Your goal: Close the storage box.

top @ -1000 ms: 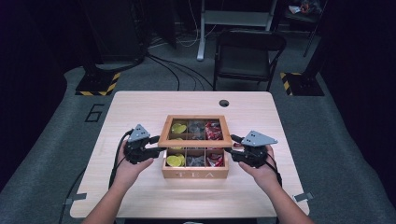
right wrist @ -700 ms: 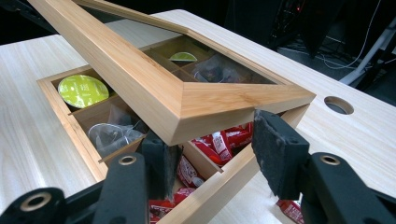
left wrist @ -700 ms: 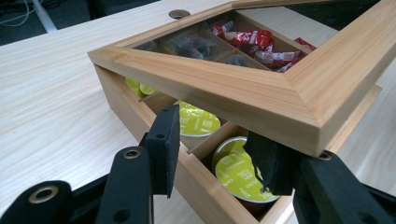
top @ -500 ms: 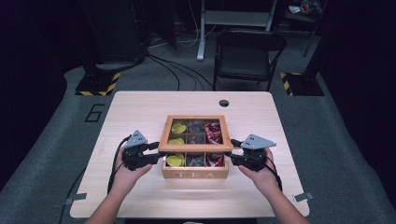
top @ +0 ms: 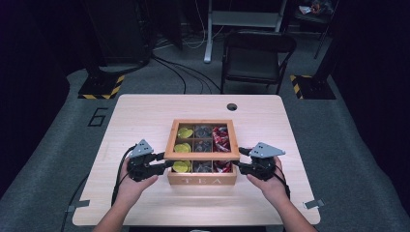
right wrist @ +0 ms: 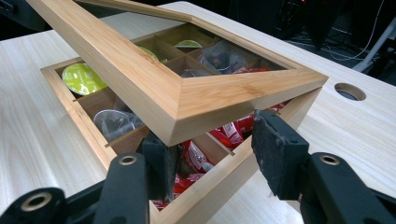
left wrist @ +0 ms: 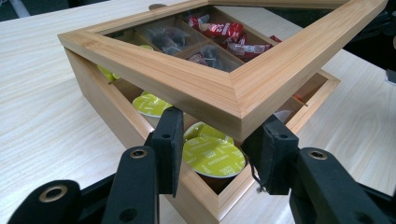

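A wooden box (top: 202,180) marked TEA stands at the table's front middle. Its windowed lid (top: 202,153) is tilted up at the front, still down at the back. My left gripper (top: 167,164) clamps the lid's front left corner (left wrist: 233,100), one jaw on each side of it (left wrist: 219,144). My right gripper (top: 240,166) holds the front right corner (right wrist: 180,112) the same way (right wrist: 215,144). Inside lie green pods (left wrist: 212,156), clear capsules (right wrist: 112,122) and red packets (right wrist: 224,133), each kind in its own column.
The light wooden table (top: 145,116) has a round cable hole (top: 232,107) behind the box. A dark chair (top: 258,53) stands beyond the far edge. Cables and yellow-black striped bases (top: 101,87) lie on the floor.
Both grippers have drawn slightly toward me and risen, and the lid's front edge now stands higher above the box than before.
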Demonstrator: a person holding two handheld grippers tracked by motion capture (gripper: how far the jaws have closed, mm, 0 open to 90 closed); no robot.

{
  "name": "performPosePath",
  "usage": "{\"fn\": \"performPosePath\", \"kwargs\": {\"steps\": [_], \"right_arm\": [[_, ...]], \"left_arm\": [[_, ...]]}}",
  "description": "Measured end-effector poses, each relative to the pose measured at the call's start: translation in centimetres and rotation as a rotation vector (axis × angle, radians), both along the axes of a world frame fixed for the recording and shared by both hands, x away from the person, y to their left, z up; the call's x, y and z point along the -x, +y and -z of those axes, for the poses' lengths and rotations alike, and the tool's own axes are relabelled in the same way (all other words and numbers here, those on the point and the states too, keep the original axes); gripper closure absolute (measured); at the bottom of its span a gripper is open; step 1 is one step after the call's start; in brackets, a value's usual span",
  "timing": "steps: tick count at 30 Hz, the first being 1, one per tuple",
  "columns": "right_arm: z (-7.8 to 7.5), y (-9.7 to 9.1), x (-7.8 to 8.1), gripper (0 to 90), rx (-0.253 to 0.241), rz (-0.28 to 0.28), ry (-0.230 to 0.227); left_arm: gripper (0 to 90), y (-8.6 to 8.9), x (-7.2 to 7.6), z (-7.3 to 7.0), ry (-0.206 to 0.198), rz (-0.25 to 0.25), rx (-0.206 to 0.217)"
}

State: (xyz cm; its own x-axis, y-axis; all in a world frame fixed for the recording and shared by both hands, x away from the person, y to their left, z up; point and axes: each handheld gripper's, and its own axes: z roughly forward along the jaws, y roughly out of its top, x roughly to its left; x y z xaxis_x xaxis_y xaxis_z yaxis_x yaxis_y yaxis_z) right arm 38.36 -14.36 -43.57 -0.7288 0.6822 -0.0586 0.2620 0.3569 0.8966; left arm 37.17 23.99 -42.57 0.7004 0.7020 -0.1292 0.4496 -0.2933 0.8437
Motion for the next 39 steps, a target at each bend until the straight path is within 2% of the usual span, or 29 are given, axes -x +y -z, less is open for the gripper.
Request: {"fn": "performPosePath", "kwargs": {"steps": [4, 7, 9, 10, 13, 20, 22, 28, 36, 39], "right_arm": [[0.4, -0.1, 0.1, 51.1, 0.000, -0.006, 0.013], [0.6, -0.1, 0.2, 52.1, 0.009, -0.003, 0.030], [0.6, -0.1, 0.2, 52.1, 0.013, -0.010, 0.039], [0.7, -0.1, 0.4, 52.1, 0.011, -0.013, 0.059], [0.8, -0.1, 0.5, 52.1, 0.010, -0.020, 0.067], [1.0, -0.5, 1.5, 51.9, -0.042, -0.008, 0.095], [1.0, -0.6, 1.5, 51.9, -0.040, -0.014, 0.092], [1.0, -0.9, 2.1, 53.1, -0.058, -0.013, 0.110], [1.7, -0.8, 2.4, 53.5, -0.046, -0.016, 0.130], [1.9, -0.6, 2.5, 54.3, -0.027, -0.025, 0.124]], "left_arm": [[57.9, -0.1, 0.1, 0.2, -0.004, 0.006, -0.022], [59.3, 0.0, 0.1, 0.4, 0.008, 0.023, -0.019], [59.4, -0.1, 0.2, 0.6, 0.002, 0.015, -0.007], [59.4, 0.1, 0.2, 0.6, 0.006, 0.019, 0.007], [59.4, 0.1, 0.2, 0.6, 0.004, 0.018, 0.006], [59.2, 0.0, 0.5, 0.9, 0.007, 0.022, -0.008], [59.2, -0.1, 0.6, 1.1, 0.011, 0.011, 0.003], [58.8, -0.2, 0.8, 1.8, 0.016, 0.018, -0.016], [58.3, -0.3, 1.1, 2.5, 0.036, 0.021, -0.029], [58.3, -0.3, 1.2, 2.8, 0.036, 0.018, -0.024]]}}
